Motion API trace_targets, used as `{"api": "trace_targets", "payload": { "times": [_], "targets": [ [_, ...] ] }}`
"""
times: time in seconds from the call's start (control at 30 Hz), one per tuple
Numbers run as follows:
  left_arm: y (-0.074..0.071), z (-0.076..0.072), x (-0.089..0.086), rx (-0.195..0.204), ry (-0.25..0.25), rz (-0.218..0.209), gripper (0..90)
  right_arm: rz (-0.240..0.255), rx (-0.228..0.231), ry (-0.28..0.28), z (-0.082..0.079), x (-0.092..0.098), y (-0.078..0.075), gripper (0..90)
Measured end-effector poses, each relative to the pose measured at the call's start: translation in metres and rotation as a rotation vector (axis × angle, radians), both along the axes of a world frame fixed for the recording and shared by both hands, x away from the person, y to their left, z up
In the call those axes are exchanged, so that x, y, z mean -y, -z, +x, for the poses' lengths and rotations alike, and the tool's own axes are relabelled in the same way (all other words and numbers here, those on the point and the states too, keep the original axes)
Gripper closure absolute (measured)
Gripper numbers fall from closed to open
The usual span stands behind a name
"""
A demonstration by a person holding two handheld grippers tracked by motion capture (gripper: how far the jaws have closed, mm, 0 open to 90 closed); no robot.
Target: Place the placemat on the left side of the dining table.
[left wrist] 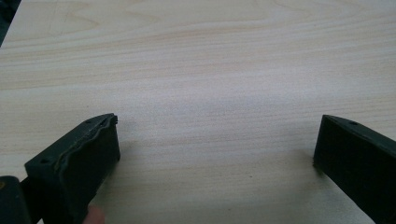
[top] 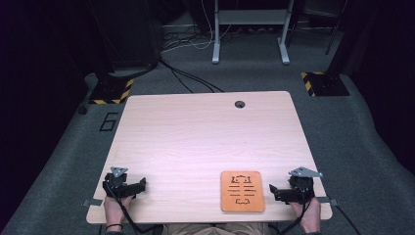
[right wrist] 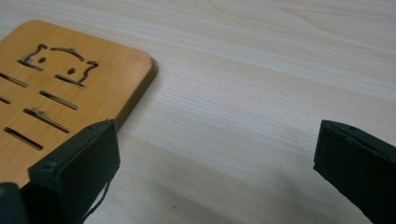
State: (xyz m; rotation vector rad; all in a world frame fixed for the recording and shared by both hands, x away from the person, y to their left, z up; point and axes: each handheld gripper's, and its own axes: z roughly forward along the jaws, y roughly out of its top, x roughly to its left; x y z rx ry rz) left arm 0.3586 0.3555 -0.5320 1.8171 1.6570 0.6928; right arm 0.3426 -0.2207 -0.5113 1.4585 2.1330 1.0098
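Although nothing is gripped yet, the orange wooden board [top: 242, 191] is the thing nearest to hand, and it is taken as the object of the work. It is laid flat near the front edge of the table [top: 205, 132], right of centre, just beside the right gripper [top: 277, 192]. In the right gripper view the board [right wrist: 60, 98] is seen just past the left jaw, with its rounded corner and thin edge towards the open table.

The right gripper is held with its jaws spread wide and nothing between them; the same is seen of the left gripper [left wrist: 217, 144], which is rested well apart from the board, at the table's front left corner [top: 128, 186].

A good pick-up is judged to depend on the edge: since the board is thin and lies flush on the table, one jaw would best be slid under or against the near side edge, the other brought over the top face, and the closing done squarely so the piece is not skated away (the smooth laminate offers little friction).

The board is a flat rectangle with rounded corners, warm orange, matt, and cut through with slots and a small cat-like face. The table is pale, wood-grained and smooth, with a round cable hole [top: 239, 104] near its far edge.
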Motion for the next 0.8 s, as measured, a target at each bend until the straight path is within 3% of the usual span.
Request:
{"api": "trace_targets", "payload": {
  "times": [0.27, 0.53, 0.8],
  "targets": [
    [0.000, 0.000, 0.000, 0.000, 0.000, 0.000, 0.0, 0.012, -0.012, -0.057, 0.003, -0.023, 0.001, 0.0],
    [0.000, 0.000, 0.000, 0.000, 0.000, 0.000, 0.0, -0.008, -0.041, -0.076, 0.013, -0.037, 0.008, 0.3],
    [0.000, 0.000, 0.000, 0.000, 0.000, 0.000, 0.0, -0.014, -0.039, -0.081, 0.017, -0.045, 0.010, 0.6]
  ]
}}
